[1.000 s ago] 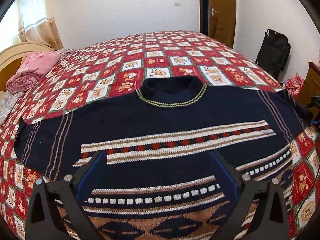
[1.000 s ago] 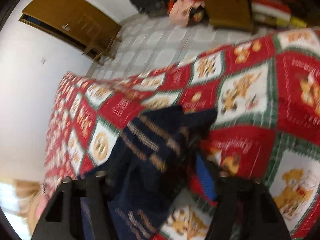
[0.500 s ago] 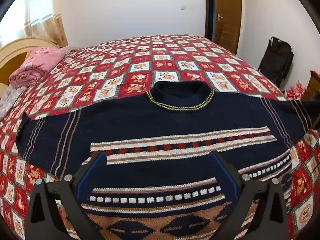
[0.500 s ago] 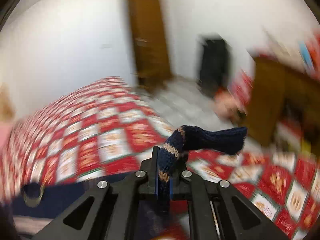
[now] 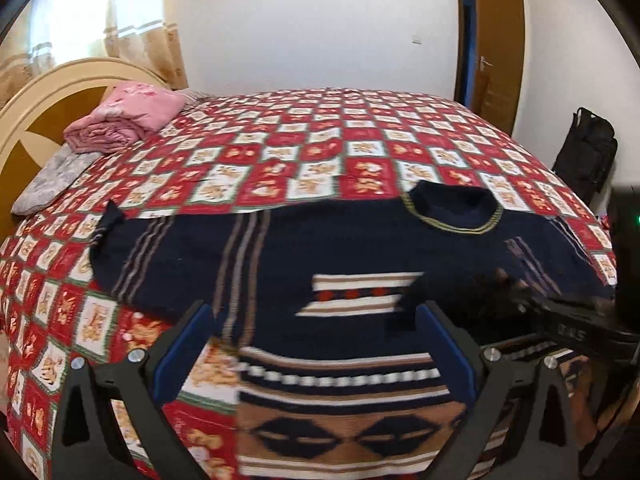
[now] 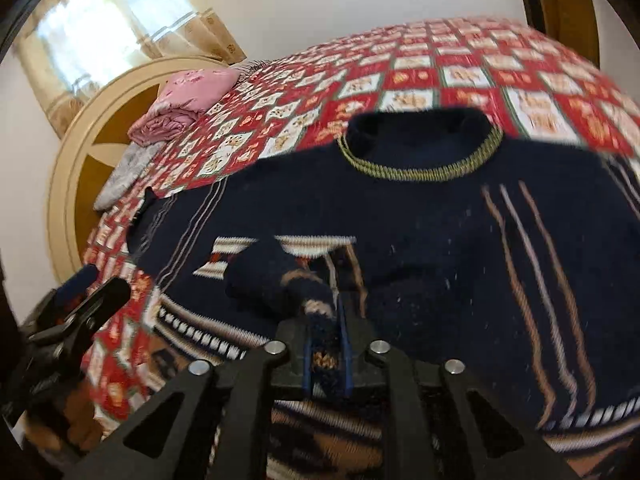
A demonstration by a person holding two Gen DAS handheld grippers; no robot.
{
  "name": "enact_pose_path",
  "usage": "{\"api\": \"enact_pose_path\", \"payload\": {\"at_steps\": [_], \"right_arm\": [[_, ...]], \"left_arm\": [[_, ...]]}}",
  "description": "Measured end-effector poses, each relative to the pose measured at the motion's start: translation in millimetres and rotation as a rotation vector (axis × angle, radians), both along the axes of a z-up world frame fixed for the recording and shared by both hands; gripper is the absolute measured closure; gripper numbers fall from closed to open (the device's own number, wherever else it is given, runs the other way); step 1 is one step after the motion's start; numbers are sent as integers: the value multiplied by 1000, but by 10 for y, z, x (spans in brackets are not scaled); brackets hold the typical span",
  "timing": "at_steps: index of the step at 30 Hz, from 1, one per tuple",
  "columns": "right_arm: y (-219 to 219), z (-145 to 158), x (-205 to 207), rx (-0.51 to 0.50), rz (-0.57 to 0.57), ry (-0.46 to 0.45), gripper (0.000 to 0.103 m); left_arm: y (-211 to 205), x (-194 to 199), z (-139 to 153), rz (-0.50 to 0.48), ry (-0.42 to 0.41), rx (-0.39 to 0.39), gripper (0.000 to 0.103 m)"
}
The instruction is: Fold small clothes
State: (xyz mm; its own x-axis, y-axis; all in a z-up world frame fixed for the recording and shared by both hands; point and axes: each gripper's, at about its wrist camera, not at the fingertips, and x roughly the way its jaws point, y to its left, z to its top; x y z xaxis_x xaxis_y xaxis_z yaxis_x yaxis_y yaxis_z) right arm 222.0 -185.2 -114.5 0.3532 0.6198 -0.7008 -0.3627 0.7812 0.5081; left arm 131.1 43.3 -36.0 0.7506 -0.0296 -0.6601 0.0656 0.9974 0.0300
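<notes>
A navy knitted sweater [image 5: 320, 248] with white, tan and red bands lies face up on the bed, collar [image 5: 452, 208] away from me. It also shows in the right wrist view [image 6: 420, 216]. My right gripper [image 6: 326, 344] is shut on the right sleeve's cuff [image 6: 272, 276] and holds the sleeve folded over the sweater's chest. That gripper shows at the right of the left wrist view [image 5: 576, 332]. My left gripper [image 5: 316, 352] is open and empty above the sweater's lower left side. The left sleeve [image 5: 120, 244] lies stretched out flat.
A red patchwork quilt [image 5: 320, 148] covers the bed. A folded pink blanket [image 5: 124, 120] and a grey pillow [image 5: 52, 176] lie by the headboard [image 5: 32, 112]. A black bag [image 5: 588, 156] stands by the wall, near a brown door [image 5: 496, 48].
My right gripper closed on the right sleeve cuff, lifted it and carried it inward over the sweater's chest. My left gripper shifted left toward the sweater's left side, still open.
</notes>
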Motion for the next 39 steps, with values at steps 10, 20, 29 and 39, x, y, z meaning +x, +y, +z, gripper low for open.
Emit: {"api": "enact_pose_path", "payload": {"at_steps": [10, 20, 29, 39], "right_arm": [[-769, 182, -132, 394, -194, 90, 23], [-435, 165, -159, -58, -153, -126, 25], [-689, 95, -381, -132, -208, -148, 25], [-810, 261, -94, -192, -172, -193, 25]], "left_arm": [[-64, 185, -184, -77, 82, -100, 0], [-198, 137, -59, -180, 165, -371, 0], [-871, 503, -534, -87, 461, -395, 1], [-759, 423, -727, -84, 400, -461, 85]]}}
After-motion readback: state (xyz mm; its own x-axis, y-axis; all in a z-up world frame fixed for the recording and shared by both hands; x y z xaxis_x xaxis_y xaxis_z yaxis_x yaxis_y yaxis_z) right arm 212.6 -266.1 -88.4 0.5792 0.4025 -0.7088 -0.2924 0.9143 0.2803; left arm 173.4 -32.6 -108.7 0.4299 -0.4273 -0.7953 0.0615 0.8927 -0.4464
